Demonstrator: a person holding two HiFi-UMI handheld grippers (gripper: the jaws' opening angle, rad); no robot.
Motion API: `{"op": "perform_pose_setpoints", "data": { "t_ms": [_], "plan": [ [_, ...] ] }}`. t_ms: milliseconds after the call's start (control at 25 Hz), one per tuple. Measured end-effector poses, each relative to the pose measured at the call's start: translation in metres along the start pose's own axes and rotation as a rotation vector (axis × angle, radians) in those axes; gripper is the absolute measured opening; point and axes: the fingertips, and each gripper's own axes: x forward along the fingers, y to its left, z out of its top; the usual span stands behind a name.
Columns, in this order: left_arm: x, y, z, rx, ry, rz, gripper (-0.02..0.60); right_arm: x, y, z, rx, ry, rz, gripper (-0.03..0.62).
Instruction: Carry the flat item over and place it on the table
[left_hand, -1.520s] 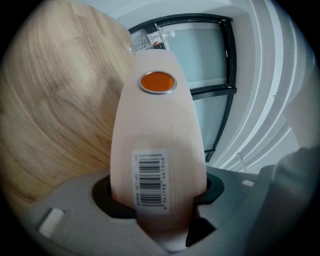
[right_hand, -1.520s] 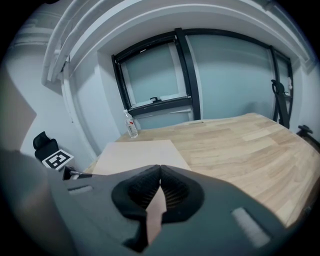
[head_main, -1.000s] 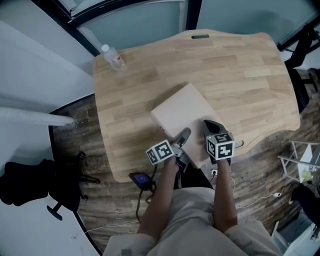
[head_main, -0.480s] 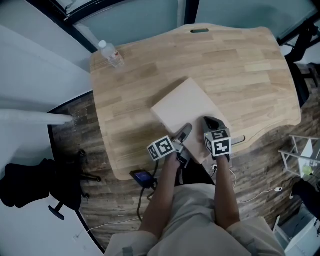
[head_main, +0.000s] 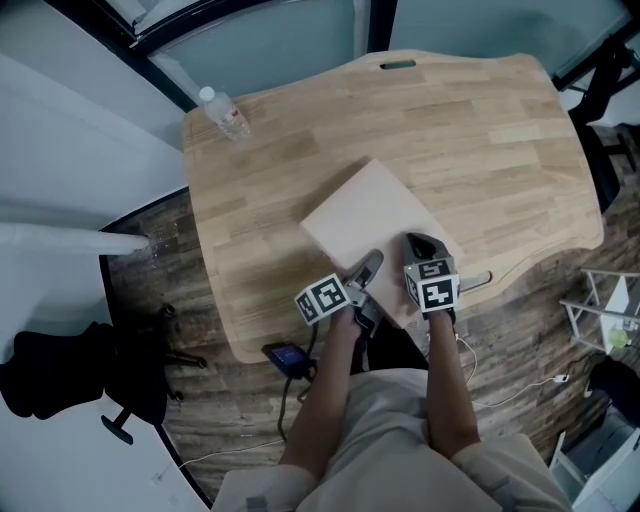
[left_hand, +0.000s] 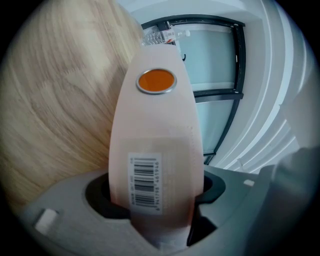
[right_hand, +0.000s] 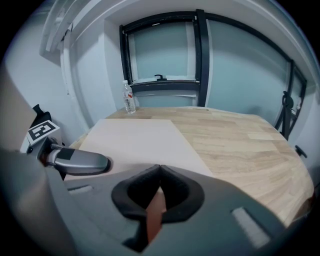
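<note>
Here the board (head_main: 368, 218) lies flat on the table (head_main: 480, 130), turned cornerwise and close to the near edge where we stand. Both grippers are at its near corner.

The left gripper (head_main: 366, 268) reaches in from the left of that corner. In its own view we see the board edge-on between its jaws. A barcode label (left_hand: 145, 180) sits just ahead of the jaws and a round orange sticker (left_hand: 156, 81) farther along the edge, while the table's wood grain fills the left of that view. The jaws have just been opening, and they stand wide on either side of the board, loose about it rather than clamped.

The right gripper (head_main: 424, 250) sits over the board's near right edge, tilted downward. In its view the black pads (right_hand: 131, 192) meet at their tips, so it is clenched. A thin brownish sliver shows in the slit below the tips, and we cannot tell what it is. The same view shows the board stretching away ahead and to the left, with the left gripper's grey finger (right_hand: 80, 161) lying over its left part.

A clear bottle (head_main: 225, 112) stands upright at the table's far left corner, well apart from the board. A black chair (head_main: 60, 375) stands left of the table.
</note>
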Motion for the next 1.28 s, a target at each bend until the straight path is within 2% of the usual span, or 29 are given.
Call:
{"op": "perform_pose_setpoints", "data": {
  "t_ms": [520, 1000, 1280],
  "plan": [
    [-0.01, 0.005, 0.001, 0.01, 0.013, 0.029, 0.319, 0.004, -0.001, 0.0, 0.009, -0.002, -0.026, 0.002],
    [-0.024, 0.024, -0.003, 0.027, 0.037, 0.105, 0.333, 0.008, 0.0, -0.009, 0.035, 0.005, -0.048, 0.002],
    [-0.031, 0.032, -0.006, 0.029, 0.043, 0.123, 0.333, 0.008, 0.001, -0.011, 0.017, -0.003, -0.095, 0.002]
  ]
}}
